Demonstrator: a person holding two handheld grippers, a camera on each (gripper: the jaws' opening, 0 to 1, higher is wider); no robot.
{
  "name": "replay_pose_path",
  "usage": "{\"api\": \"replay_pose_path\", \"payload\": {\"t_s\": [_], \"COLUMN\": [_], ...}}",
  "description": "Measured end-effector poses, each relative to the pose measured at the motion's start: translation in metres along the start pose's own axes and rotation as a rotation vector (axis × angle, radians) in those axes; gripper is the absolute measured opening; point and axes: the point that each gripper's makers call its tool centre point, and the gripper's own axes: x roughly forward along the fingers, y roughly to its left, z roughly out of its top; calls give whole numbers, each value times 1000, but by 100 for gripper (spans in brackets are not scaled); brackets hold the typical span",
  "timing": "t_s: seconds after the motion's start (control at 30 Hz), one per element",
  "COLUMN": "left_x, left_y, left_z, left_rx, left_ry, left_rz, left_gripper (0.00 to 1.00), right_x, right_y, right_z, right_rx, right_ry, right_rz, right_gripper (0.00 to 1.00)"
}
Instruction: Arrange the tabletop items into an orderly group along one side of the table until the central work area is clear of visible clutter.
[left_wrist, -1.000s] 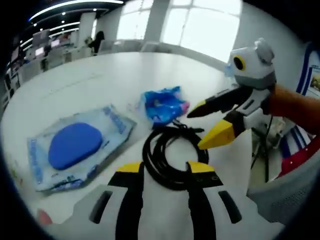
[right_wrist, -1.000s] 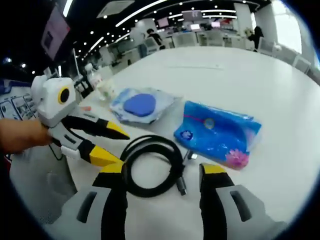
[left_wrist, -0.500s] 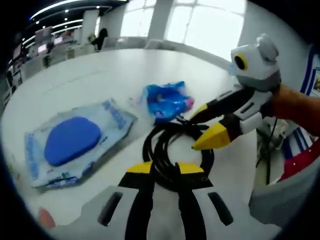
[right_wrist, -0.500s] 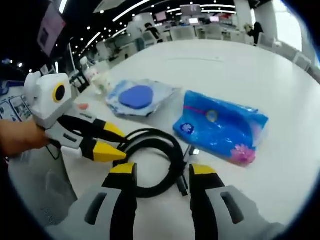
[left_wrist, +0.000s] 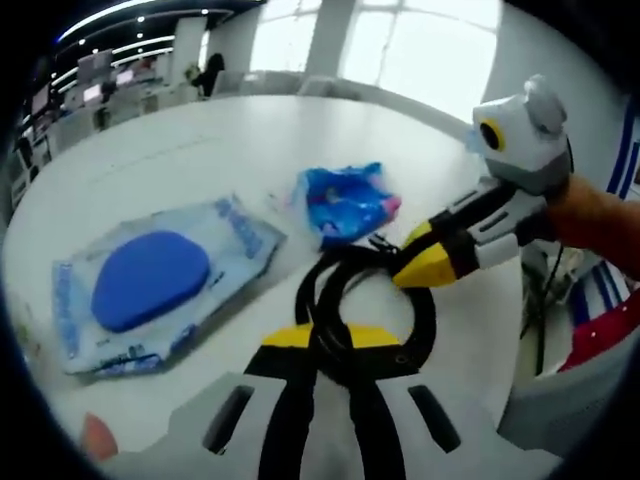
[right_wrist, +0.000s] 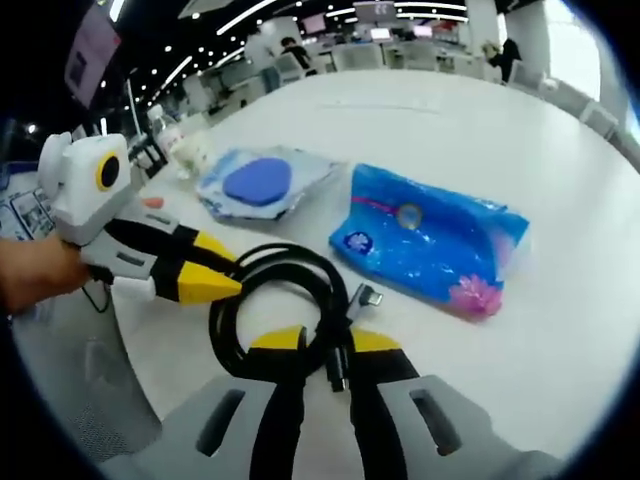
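Packets (right_wrist: 428, 242) just beyond pinched cable (right_wrist: 262, 300)

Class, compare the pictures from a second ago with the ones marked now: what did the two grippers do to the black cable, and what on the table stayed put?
Both grippers closed on the coiled black cable. The left gripper went from open beside the loop to shut on its near edge; the right gripper likewise shut on its side, near the plugs. The blue wet-wipe pack and the clear pouch with the blue pad stayed where they lay on the white table.

My left gripper (left_wrist: 330, 338) clamps the black cable coil (left_wrist: 365, 315); my right gripper (left_wrist: 425, 260) pinches its far side.
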Motion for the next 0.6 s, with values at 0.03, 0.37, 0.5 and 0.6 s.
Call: {"api": "replay_pose_path", "payload": {"t_s": [0.03, 0.37, 0.5, 0.6], "left_x": [0, -16, -25, -31], "left_y": [0, 2, 5, 11], "left_z": [1, 13, 14, 12], "left_rx": [1, -15, -11, -17], "left_ry": [0, -15, -20, -15], "left_rz": [2, 7, 12, 18], "left_gripper": [7, 2, 1, 1], "right_x": [1, -6, -8, -9], "right_y": [-1, 5, 16, 23], "right_z": [1, 5, 9, 13], "right_rx": [1, 12, 2, -3], "right_ry": [-1, -5, -8, -13], "right_rz": [-3, 8, 31, 47], "right_gripper": [15, 12, 12, 12]}}
